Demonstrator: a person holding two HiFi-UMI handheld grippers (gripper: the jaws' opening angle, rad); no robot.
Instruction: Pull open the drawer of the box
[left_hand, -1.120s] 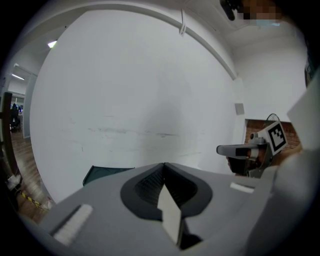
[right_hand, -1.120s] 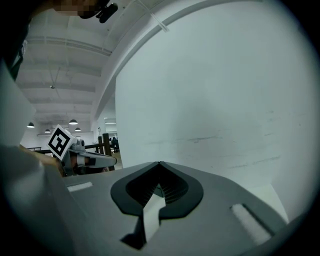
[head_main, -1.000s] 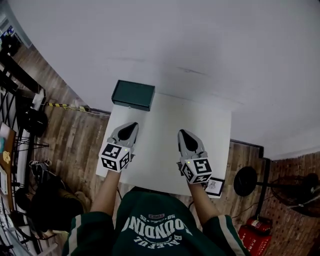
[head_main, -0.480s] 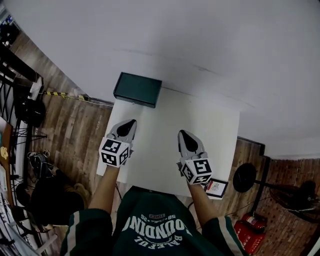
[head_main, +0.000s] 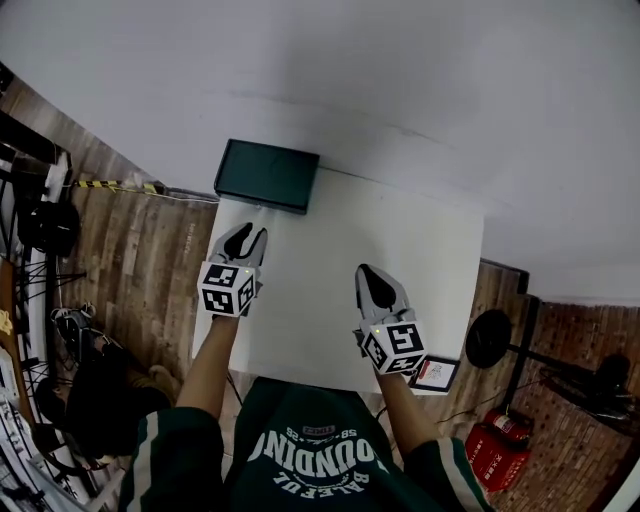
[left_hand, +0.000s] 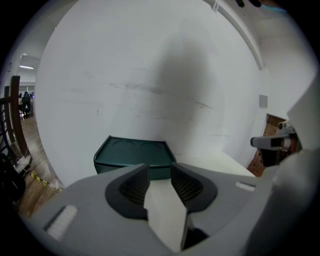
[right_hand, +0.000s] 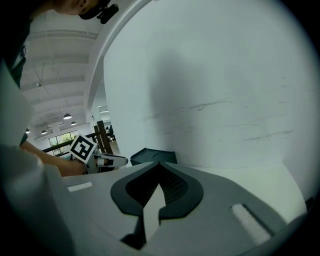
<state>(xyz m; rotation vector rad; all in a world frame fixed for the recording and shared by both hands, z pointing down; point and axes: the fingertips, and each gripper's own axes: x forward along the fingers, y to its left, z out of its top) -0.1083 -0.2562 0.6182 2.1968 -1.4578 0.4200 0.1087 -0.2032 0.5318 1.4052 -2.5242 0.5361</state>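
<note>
At a white table (head_main: 400, 250) set against a white wall, I hold a gripper in each hand above the tabletop. The dark green box (head_main: 267, 175) sits at the table's far left corner, close to the wall, with its long front face turned toward me.

My left gripper (head_main: 247, 236) points straight at that box and hangs just short of it, near but not touching. In the left gripper view the box (left_hand: 134, 157) fills the space directly beyond the tips, with two round recesses showing on its top. The left gripper (left_hand: 160, 170) has its jaws opening, a clear gap between the ribbed pads (left_hand: 134, 184), and only bare tabletop shows in that gap. The box's front looks flush, with no drawer pulled out.

My right gripper (head_main: 368, 272) hovers over the middle of the table, well apart from the box and nearer to me. In its own view the right gripper (right_hand: 159, 165) has its jaws closed together at the tips and holds nothing. There the box (right_hand: 152, 156) lies ahead and to the left.

A small framed card (head_main: 432, 372) rests at the table's near right corner.
</note>
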